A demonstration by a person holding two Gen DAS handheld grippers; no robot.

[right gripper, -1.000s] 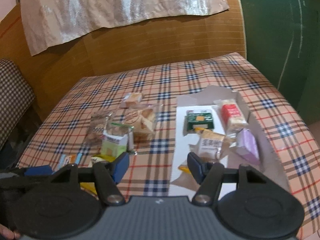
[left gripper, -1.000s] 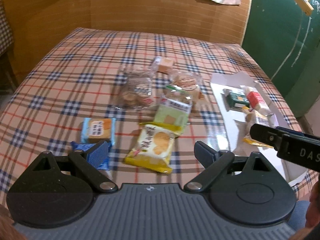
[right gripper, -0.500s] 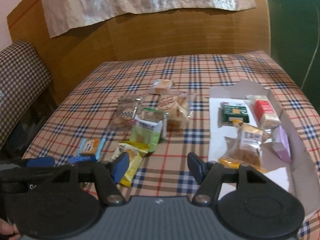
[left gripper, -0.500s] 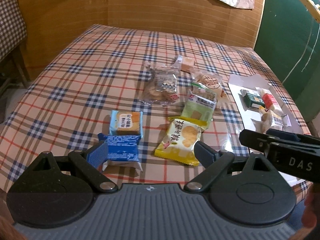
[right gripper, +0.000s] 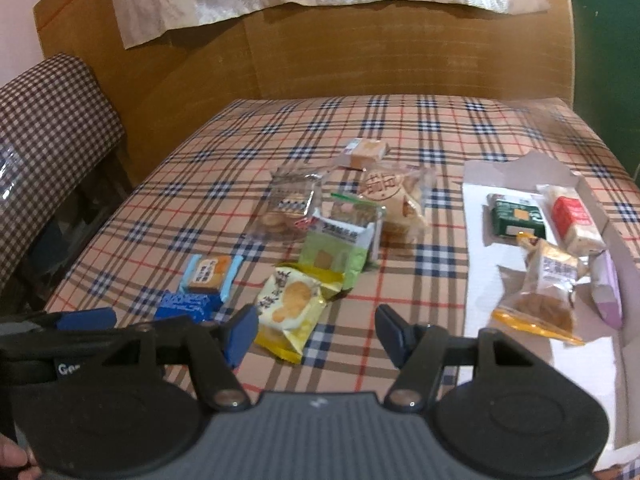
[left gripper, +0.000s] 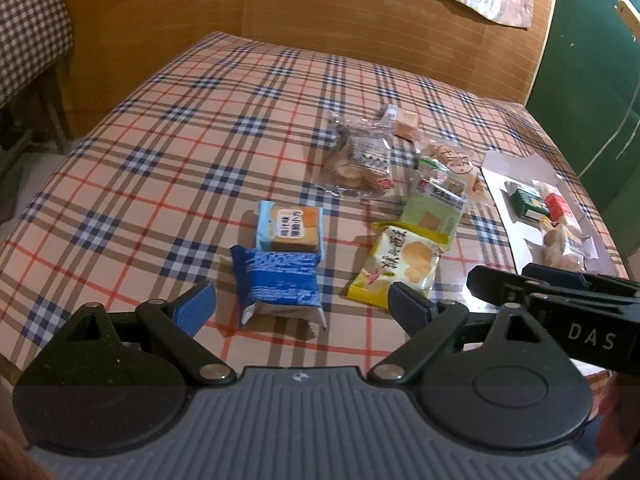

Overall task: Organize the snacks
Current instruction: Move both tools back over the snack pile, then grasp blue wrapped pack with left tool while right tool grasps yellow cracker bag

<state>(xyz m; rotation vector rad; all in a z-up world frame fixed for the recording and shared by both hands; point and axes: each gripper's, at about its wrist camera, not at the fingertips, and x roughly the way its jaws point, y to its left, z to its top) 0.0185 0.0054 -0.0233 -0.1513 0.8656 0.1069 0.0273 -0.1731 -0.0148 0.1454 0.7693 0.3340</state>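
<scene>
Loose snack packets lie on the plaid tablecloth [left gripper: 168, 148]: a blue packet [left gripper: 278, 284], a light-blue cake packet [left gripper: 289, 229], a yellow cracker packet [left gripper: 400, 264], a green packet [left gripper: 434, 208] and clear cookie bags [left gripper: 360, 160]. My left gripper [left gripper: 302, 308] is open and empty, just in front of the blue packet. My right gripper [right gripper: 316, 332] is open and empty, low over the table beside the yellow packet [right gripper: 290, 306]. A white box tray [right gripper: 480, 276] at right holds a dark green packet [right gripper: 516, 216], a red-labelled one [right gripper: 572, 220], a clear cookie bag [right gripper: 548, 288] and a purple packet [right gripper: 608, 288].
A brown board backs the table [right gripper: 360, 52]. A checked chair [right gripper: 48, 112] stands at the left. A green wall [left gripper: 592, 40] is at the right. The right gripper's body [left gripper: 560, 308] shows at the right of the left wrist view.
Both grippers have swung left. The left one now faces the blue packet instead of the yellow one; the right one has shifted from the tray toward the yellow packet. Both stay open.
</scene>
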